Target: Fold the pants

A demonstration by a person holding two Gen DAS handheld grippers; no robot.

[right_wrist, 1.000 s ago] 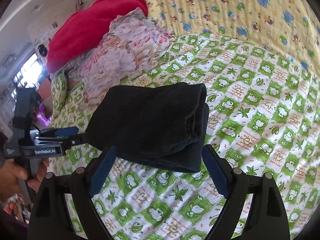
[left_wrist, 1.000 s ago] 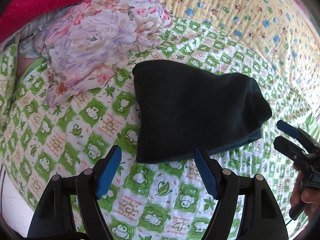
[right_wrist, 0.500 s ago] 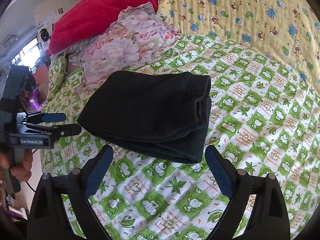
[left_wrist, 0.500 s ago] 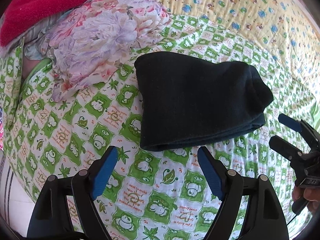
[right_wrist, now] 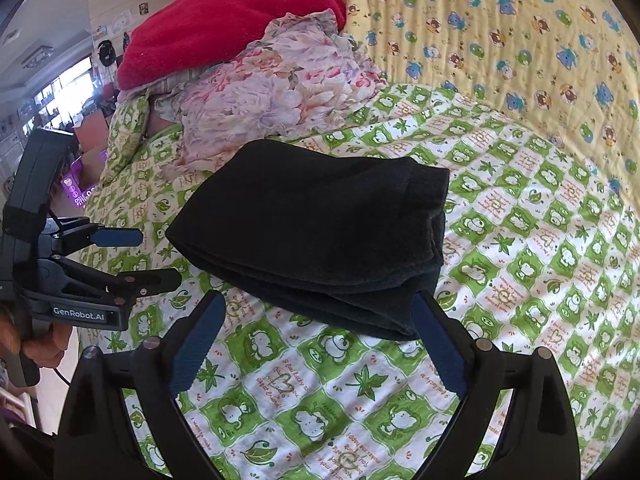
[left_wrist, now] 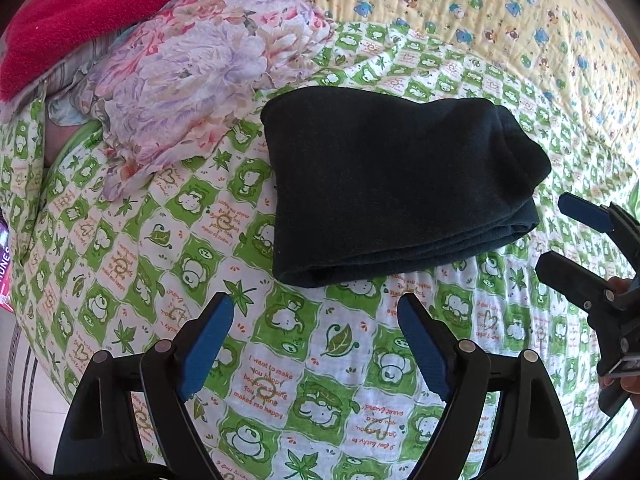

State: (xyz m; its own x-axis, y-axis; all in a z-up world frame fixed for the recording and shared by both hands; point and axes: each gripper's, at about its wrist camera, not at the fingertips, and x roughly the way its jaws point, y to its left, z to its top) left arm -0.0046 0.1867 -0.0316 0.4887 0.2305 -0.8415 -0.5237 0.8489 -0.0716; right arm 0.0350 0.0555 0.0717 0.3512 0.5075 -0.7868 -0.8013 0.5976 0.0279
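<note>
Looking down my two tools, I see nearest to me the left gripper point(left_wrist: 314, 314), its blue-padded jaws spread wide and holding nothing, hovering just short of the pants' near edge. The right gripper point(right_wrist: 318, 312) is the same: jaws apart, empty, one pad just beside the bundle's corner without gripping it. Both seem to be held clear so the cloth lies undisturbed.

Just beyond them, the pants point(left_wrist: 396, 184) lie as a compact dark rectangle, several layers stacked, flat on the bed's green-and-white cartoon quilt point(left_wrist: 264, 388). I judge the folding essentially finished, since no leg or waistband trails loose.

Further back, a crumpled floral cloth point(right_wrist: 276, 96) sits near the pants' far corner, not clearly touching. Behind it lies a red blanket point(right_wrist: 224, 20), and a yellow animal-print sheet point(right_wrist: 512, 24) covers the far side of the bed.
</note>
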